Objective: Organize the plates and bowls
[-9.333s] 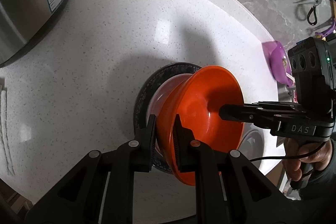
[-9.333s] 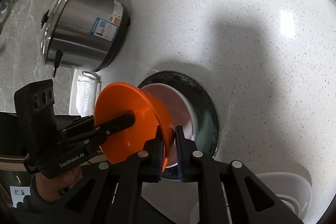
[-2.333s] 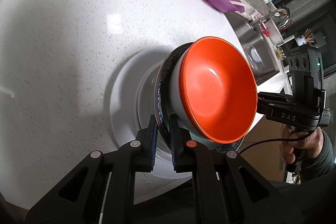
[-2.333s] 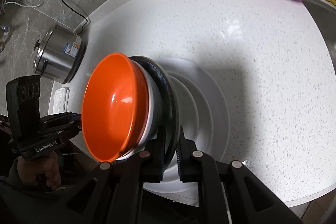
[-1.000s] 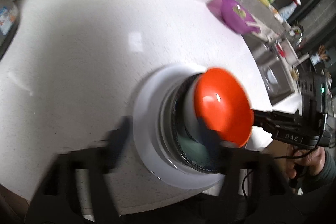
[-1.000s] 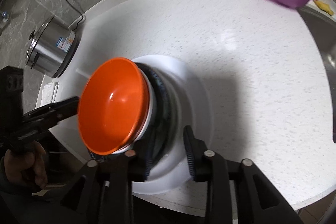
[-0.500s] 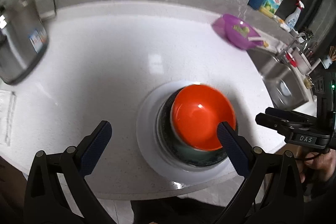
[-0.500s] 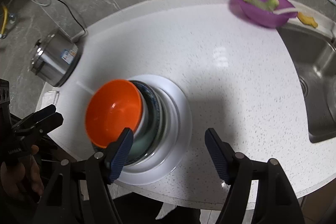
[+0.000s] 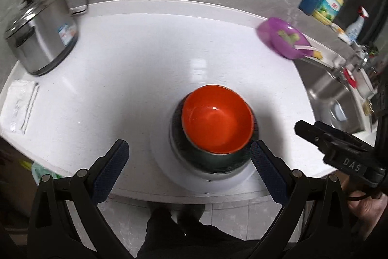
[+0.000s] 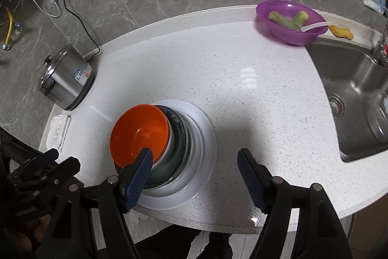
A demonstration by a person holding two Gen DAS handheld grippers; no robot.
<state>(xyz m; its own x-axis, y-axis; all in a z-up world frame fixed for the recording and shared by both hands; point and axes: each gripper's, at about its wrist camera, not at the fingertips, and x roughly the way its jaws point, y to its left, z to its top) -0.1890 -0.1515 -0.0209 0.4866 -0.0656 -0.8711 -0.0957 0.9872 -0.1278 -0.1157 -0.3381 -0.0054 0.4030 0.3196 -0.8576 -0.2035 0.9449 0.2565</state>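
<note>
— What is carried by the white speckled table (image 10: 254, 98), taken from the largest thing down?

— A steel sink (image 10: 359, 94) is set into its right end, cut off by the frame edge. At the far left a stainless electric cooker (image 10: 65, 79) is seen, its cord run up to a wall socket. Near the front edge the stack is found: a wide white plate (image 10: 206, 149) at the bottom, a dark patterned plate (image 10: 179, 130) on it, then a white bowl of which only a thin rim is shown, and an orange bowl (image 9: 217, 118) nested on top.

— Can the number of dishes in the stack be counted?

— Not with certainty. Pale rings are seen between the dark plate and the white one, but whether they are separate dishes cannot be told. The near side of the stack is partly covered by a finger in the right wrist view.

— How are the tools held?

— The left hand-held gripper (image 9: 189, 171) is spread wide, nothing between its blue pads, and is held above the stack and clear of it. The right hand-held gripper (image 10: 194, 176) is likewise released and empty, just beside the stack.

— And the smaller things?

— A purple bowl (image 10: 291, 21) with green pieces and a white spoon is set at the far right rim, blurred in the left view. A folded white cloth (image 9: 20, 103) lies beside the cooker. Bottles by the wall are too smeared to be read fully.
</note>
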